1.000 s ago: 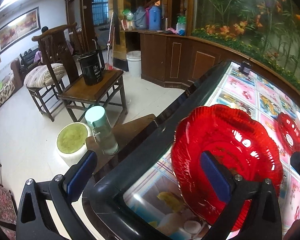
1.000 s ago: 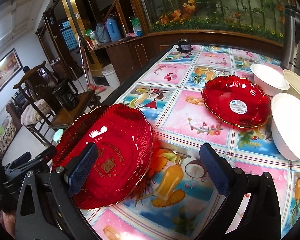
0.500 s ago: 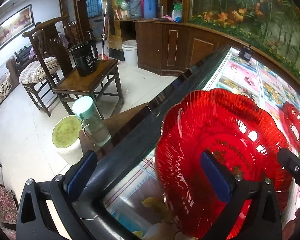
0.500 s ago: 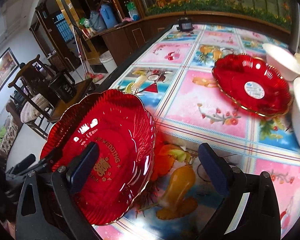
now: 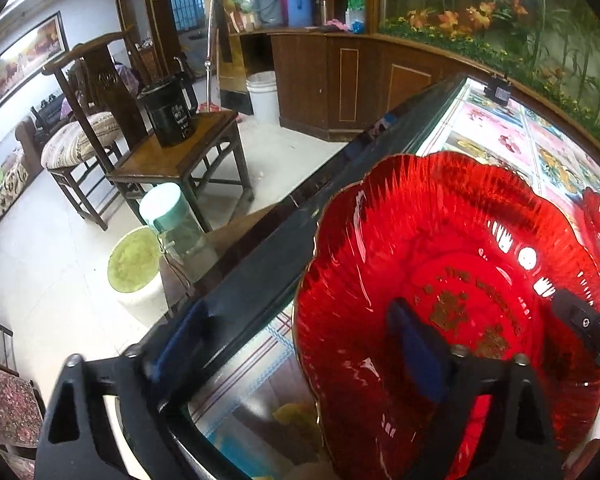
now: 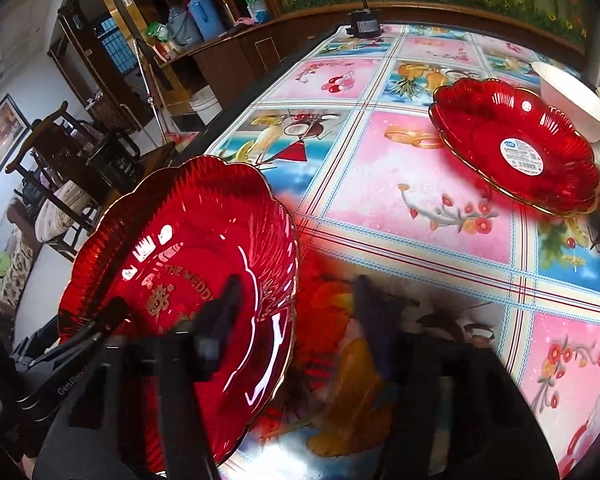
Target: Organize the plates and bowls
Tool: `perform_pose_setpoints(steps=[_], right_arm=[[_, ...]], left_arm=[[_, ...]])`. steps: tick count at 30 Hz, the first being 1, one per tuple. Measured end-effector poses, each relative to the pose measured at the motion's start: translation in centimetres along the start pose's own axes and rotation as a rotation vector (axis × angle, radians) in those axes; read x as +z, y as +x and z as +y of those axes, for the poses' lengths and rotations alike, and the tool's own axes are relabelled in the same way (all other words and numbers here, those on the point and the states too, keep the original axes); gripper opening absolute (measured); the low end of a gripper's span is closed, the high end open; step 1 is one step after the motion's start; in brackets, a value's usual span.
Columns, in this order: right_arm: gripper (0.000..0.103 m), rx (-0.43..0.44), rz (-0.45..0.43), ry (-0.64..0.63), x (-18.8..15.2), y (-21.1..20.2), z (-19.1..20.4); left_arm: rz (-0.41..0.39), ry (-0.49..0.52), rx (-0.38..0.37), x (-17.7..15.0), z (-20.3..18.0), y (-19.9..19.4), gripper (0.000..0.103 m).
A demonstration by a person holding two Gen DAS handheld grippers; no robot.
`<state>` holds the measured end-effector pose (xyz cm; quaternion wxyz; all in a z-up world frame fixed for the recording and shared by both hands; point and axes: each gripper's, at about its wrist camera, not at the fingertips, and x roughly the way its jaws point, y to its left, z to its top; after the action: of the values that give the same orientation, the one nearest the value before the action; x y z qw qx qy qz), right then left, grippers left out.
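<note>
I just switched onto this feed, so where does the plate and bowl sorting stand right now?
Nothing looks sorted yet. In hand: the near red plate at the table's edge, with the left gripper and right gripper each straddling a side of its rim, jaws just closing, blurred, grip not confirmed. Left: lifting it, probably onto the far red plate, and gathering the white bowls beside that.

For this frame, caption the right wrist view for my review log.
Right gripper closing over the rim of a red plate; second red plate beyond.
</note>
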<state>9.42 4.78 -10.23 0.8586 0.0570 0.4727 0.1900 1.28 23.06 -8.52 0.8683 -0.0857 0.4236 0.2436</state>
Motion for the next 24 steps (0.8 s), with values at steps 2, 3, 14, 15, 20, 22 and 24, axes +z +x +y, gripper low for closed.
perform_pose_setpoints(steps=[2, 3, 14, 15, 20, 22, 24], right_arm=[[0.023, 0.040, 0.000, 0.027, -0.1, 0.2, -0.4], [0.022, 0.057, 0.000, 0.042, -0.1, 0.2, -0.7], [0.009, 0.073, -0.033, 0.011, -0.4, -0.2, -0.2], [0.009, 0.079, -0.040, 0.011, -0.4, -0.4, -0.2], [0.009, 0.075, -0.066, -0.021, -1.3, -1.3, 0.4], [0.009, 0.093, -0.083, -0.021, -1.8, -2.1, 0.5], [0.009, 0.108, -0.112, -0.039, -2.2, -3.1, 1.0]], left_arm=[[-0.019, 0.005, 0.001, 0.1, -0.2, -0.2, 0.071], [-0.038, 0.018, -0.012, 0.2, -0.5, -0.5, 0.057], [0.003, 0.019, -0.141, 0.4, -0.3, -0.7, 0.025], [0.009, 0.016, -0.144, 0.3, -0.1, -0.7, 0.025], [0.004, 0.018, -0.139, -0.1, 0.3, -1.8, 0.023], [-0.009, 0.018, -0.144, -0.2, 0.7, -2.8, 0.023], [-0.029, 0.029, -0.142, -0.4, 1.2, -4.0, 0.023]])
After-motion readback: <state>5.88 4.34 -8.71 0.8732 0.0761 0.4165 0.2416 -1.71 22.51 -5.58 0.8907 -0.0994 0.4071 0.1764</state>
